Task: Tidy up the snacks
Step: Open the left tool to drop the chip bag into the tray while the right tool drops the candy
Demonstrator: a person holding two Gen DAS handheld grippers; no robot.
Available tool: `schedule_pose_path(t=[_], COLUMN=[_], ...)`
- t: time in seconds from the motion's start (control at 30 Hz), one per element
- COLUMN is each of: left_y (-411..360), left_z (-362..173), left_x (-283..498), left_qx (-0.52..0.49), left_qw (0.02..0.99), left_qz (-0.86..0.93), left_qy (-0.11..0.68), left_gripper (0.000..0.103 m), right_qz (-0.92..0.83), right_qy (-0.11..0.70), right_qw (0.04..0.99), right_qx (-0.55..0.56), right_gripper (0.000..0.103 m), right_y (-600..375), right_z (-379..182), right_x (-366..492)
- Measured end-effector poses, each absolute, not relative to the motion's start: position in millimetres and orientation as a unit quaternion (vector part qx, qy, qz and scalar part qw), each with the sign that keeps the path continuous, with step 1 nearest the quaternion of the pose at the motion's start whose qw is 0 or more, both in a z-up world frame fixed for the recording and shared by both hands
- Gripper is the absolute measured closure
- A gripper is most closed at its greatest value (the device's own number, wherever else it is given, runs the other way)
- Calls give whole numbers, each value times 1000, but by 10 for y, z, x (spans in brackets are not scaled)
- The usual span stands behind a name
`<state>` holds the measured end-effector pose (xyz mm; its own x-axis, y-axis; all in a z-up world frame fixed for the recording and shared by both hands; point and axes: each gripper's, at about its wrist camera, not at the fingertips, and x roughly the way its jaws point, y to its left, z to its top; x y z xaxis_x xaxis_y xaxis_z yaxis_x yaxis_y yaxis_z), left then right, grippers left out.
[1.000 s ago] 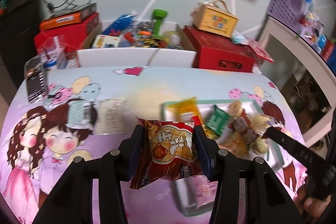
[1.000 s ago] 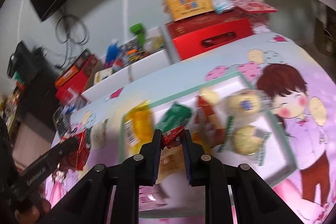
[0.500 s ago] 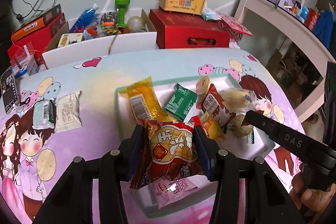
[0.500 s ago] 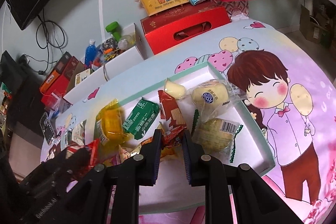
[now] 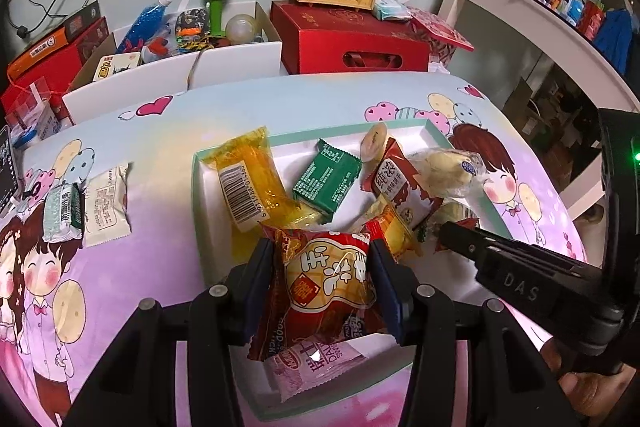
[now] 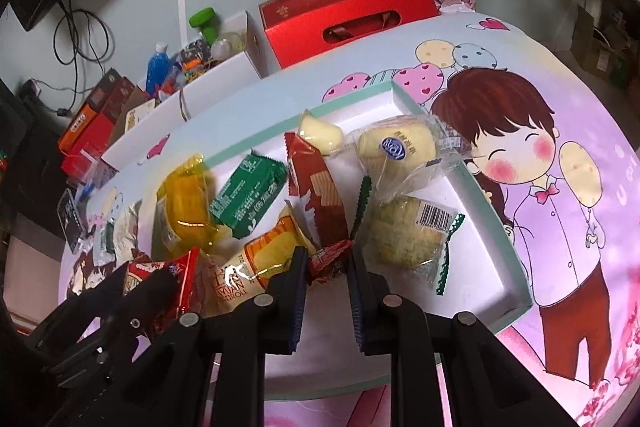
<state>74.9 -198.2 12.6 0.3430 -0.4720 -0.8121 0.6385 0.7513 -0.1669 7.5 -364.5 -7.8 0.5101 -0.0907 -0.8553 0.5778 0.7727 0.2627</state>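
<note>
Left wrist view: both packets held above tray

Left gripper (image 5: 322, 277) fingers pinch large red crinkly snack packet (image 5: 324, 287), long axis running toward camera, hanging over near edge of white shallow tray with teal rim (image 5: 434, 126). Right gripper (image 6: 327, 269) fingers pinch small red foil wrapper (image 6: 330, 261) above tray centre; judged nearer a drop spot. Versus one second ago: left hand has come from over the printed table (image 5: 120, 267) to over the tray; right has sunk toward the snacks

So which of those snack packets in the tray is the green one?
The green packet lying flat between the yellow packet and the red-brown wafer packet; no other in the tray is green.
</note>
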Motion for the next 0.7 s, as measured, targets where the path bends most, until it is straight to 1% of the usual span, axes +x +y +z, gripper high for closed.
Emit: schedule_pose_path(t=[0.1,0.13,0.23,0.37,0.63,0.7], left_y=[-1997,-1998,-1990,-1955,-1825,-1775], left_z=[122,120,113,123,150,157], left_x=[741,742,750,765,860,898], left_qx=[93,94,93,91,81,76], left_qw=[813,813,810,811,820,823], left_qz=[-341,-340,-340,-336,-312,-304], left_qy=[463,464,468,470,473,474], left_gripper=[50,46,45,41,39,39], right_qz=[-201,-201,-205,-211,-219,-220], right_qy=[459,460,463,467,465,463], right_qw=[823,823,821,818,814,815], right_qx=[267,266,263,261,271,270], right_gripper=[81,81,80,79,79,74], right_y=[-3624,-3620,-3618,-3621,-3658,-3654], right_z=[-104,-107,-113,-128,-108,-92], right_x=[96,99,99,98,70,71])
